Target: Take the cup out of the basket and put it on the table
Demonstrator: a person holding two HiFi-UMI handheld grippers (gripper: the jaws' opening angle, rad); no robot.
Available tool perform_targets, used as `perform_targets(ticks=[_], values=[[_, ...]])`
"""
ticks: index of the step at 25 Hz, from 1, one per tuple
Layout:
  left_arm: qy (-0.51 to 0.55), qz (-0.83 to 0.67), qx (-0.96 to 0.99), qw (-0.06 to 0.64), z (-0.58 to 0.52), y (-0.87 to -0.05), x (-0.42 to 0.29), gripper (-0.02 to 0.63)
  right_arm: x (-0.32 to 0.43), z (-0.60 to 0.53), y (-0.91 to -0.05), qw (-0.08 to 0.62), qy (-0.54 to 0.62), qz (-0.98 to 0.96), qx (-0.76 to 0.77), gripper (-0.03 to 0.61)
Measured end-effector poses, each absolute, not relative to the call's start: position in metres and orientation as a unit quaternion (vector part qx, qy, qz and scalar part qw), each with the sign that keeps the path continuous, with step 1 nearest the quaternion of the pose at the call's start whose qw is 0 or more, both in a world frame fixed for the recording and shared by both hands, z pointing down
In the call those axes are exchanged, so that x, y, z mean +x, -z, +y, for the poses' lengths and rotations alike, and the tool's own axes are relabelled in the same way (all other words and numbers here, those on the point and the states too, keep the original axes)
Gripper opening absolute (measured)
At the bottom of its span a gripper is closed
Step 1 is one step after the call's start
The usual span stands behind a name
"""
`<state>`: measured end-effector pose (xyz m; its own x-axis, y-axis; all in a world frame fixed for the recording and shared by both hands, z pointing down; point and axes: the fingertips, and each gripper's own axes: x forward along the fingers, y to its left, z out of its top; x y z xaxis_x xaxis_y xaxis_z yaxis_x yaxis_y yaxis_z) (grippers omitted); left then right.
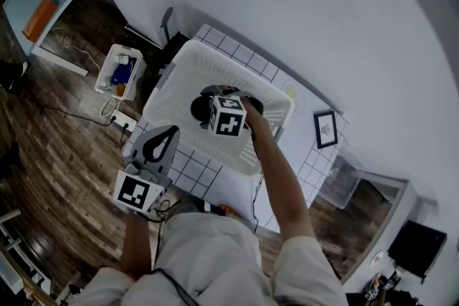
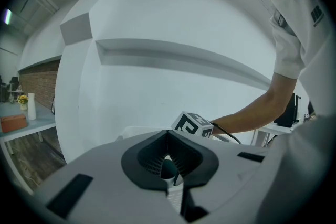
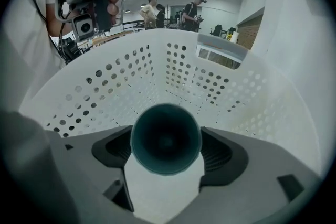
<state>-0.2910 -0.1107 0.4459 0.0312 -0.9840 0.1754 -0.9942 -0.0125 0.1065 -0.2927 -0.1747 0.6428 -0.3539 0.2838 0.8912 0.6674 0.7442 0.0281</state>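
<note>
A dark teal cup [image 3: 166,138] lies with its mouth towards the camera in the right gripper view, down inside the white perforated basket [image 3: 210,81]. My right gripper [image 3: 166,140] has a pad pressed on each side of the cup. From the head view, the basket [image 1: 179,75] stands on a white tiled table [image 1: 188,167]. The right gripper [image 1: 206,102] reaches into it around the dark cup [image 1: 200,109]. My left gripper [image 1: 160,141] hovers over the table's near edge beside the basket. It [image 2: 168,157] is shut and holds nothing.
A small white bin [image 1: 118,72] with items and a power strip [image 1: 123,120] sit on the wooden floor to the left. A framed picture [image 1: 325,129] and a pale green disc [image 1: 290,91] lie on the table beyond the basket. People [image 3: 152,8] stand far behind.
</note>
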Motion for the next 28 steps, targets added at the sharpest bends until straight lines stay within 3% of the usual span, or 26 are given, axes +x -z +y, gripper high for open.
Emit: perform_targets(ticks=[28], values=[[-0.053,-0.648,0.757,0.07,-0.111,-0.431,-0.247,0.009,-0.238,-0.168,-0.531,0.465,0.181,-0.83,-0.25,0.388]])
